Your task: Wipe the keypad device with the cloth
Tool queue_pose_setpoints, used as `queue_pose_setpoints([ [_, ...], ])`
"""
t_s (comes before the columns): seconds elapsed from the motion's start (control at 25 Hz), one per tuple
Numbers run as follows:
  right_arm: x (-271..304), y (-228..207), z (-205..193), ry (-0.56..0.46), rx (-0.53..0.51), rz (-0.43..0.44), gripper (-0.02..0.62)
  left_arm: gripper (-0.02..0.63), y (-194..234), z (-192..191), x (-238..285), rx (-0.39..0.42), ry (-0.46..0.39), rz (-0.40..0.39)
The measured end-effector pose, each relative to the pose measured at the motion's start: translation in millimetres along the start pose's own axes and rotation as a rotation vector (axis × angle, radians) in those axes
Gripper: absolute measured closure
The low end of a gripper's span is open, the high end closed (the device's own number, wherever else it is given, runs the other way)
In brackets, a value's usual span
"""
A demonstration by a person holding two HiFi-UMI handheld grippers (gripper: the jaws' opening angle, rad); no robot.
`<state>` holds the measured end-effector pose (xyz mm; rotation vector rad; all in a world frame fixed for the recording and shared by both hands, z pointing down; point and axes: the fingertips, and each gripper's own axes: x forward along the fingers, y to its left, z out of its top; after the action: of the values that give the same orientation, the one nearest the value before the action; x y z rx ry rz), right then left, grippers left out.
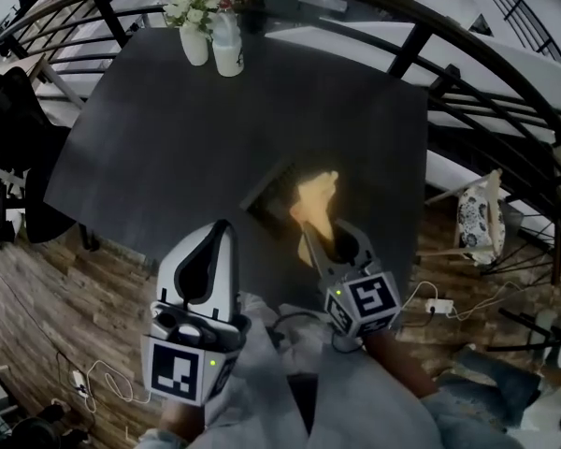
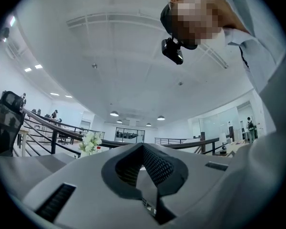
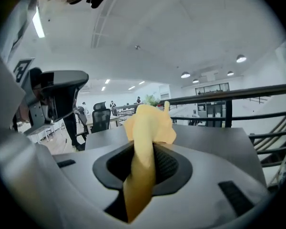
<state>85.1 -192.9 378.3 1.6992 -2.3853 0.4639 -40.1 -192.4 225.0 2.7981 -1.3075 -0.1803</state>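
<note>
While the left gripper has its jaws together on nothing, the right gripper pinches a crumpled yellow cloth. The cloth's length runs along the jaws, and its free end is bunched past the tips over the flat dark keypad device on the dark grey table. Its print is too dim to read.

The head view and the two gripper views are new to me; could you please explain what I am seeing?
No robot here: a person holds a two-jaw gripper in each hand. The head view looks steeply down from the person's head; each gripper view looks along that gripper's own jaws. The left gripper is shut on nothing. The right gripper pinches a yellow cloth over the dark table. Under the cloth lies a dark flat thing, probably the keypad device. At the far edge stand a vase of white flowers and a white bottle.
</note>
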Motion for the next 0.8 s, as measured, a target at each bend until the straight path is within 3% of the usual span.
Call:
queue_pose_setpoints([
  [0.48,-38.5,-7.8,97.5,-0.259,-0.121,-0.098,0.495,0.594,-0.7,24.1,2.9,0.052,-0.046,-0.013],
  [0.8,-51.0,-13.3,125.3,-0.326,-0.137,-0.110,0.495,0.593,2.6,35.4,3.2,0.071,-0.070,0.003],
])
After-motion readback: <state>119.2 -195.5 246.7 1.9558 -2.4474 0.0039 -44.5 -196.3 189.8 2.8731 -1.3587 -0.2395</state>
